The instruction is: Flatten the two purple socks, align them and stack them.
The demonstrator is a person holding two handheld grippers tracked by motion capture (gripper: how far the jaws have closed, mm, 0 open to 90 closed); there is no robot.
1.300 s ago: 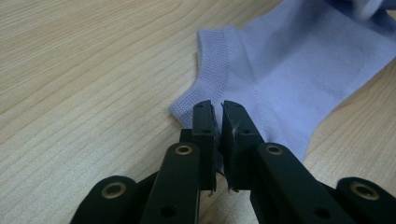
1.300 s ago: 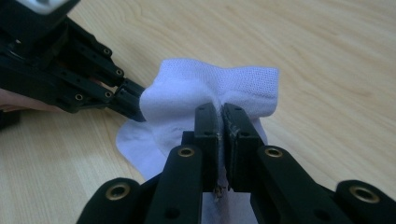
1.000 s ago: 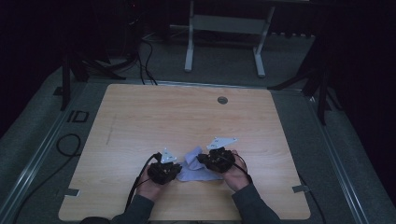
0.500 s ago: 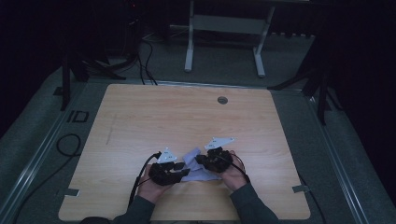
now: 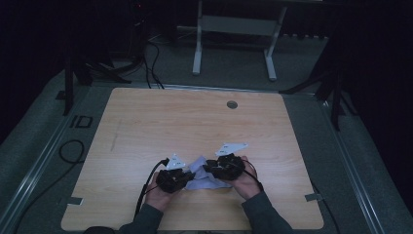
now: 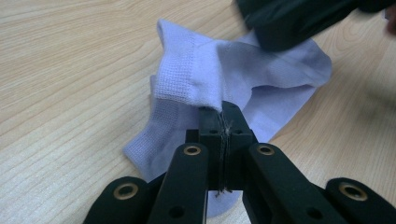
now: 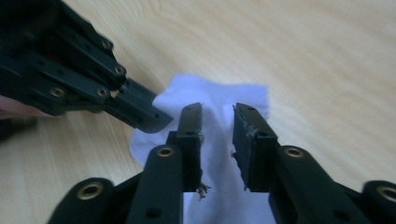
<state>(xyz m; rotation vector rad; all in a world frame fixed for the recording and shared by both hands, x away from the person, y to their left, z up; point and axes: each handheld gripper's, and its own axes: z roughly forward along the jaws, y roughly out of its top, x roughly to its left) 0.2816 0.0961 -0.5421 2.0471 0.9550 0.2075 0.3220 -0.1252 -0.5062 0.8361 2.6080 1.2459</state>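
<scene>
My left gripper (image 6: 223, 122) pinches the sock (image 6: 261, 70) cuff ahead, while my right gripper (image 7: 217, 122), parted, straddles its body.

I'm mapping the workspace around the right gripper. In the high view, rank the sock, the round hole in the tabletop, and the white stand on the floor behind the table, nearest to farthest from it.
From the right gripper:
1. Sock: right under it, at the table's near edge.
2. Round hole: near the table's far edge.
3. White stand: on the floor beyond the table.
</scene>
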